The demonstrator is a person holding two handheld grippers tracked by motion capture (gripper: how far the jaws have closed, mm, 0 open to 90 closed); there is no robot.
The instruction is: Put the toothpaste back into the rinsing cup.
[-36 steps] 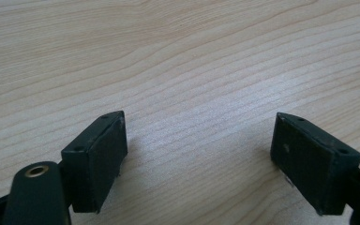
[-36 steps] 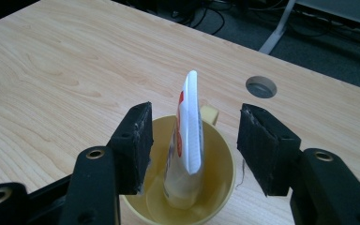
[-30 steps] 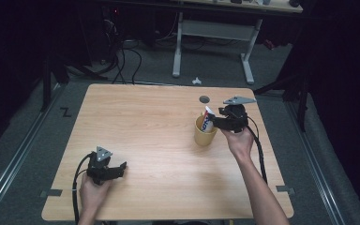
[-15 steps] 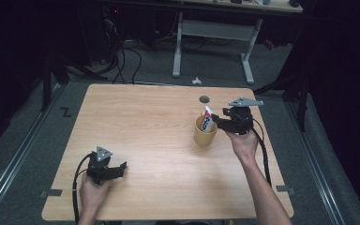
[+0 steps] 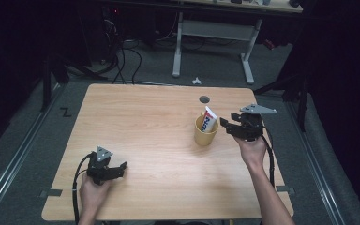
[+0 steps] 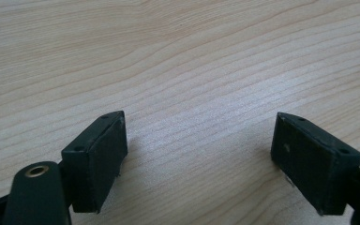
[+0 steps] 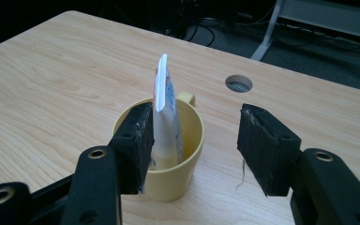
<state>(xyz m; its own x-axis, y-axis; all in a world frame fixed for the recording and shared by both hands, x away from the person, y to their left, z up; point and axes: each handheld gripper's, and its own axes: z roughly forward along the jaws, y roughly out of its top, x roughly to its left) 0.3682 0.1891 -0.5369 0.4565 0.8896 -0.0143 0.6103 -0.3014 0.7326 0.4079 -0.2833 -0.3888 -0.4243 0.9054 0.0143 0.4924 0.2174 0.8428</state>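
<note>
A yellow mug (image 5: 205, 134) stands right of the middle of the wooden table (image 5: 145, 122), and a white toothpaste tube (image 5: 209, 120) leans upright inside it. My right gripper (image 5: 227, 123) hovers just right of the mug, pointing at it, open and holding nothing. In the right gripper view the mug (image 7: 168, 180) sits low ahead, partly behind the left jaw. There the tube (image 7: 165, 108) rises above the rim, and the right gripper (image 7: 194, 150) is clear of both. My left gripper (image 5: 120, 168) rests near the front left edge; the left gripper (image 6: 199, 154) is open over bare wood.
A round cable hole (image 5: 204, 99) lies in the tabletop behind the mug. A desk frame (image 5: 213, 33) and cables (image 5: 122, 51) stand on the floor beyond the far edge. A small white object (image 5: 196, 80) lies on the floor there.
My right gripper has drawn back to the right, away from the mug, with its jaws open. The tube stays in the mug. The left gripper has not moved.
</note>
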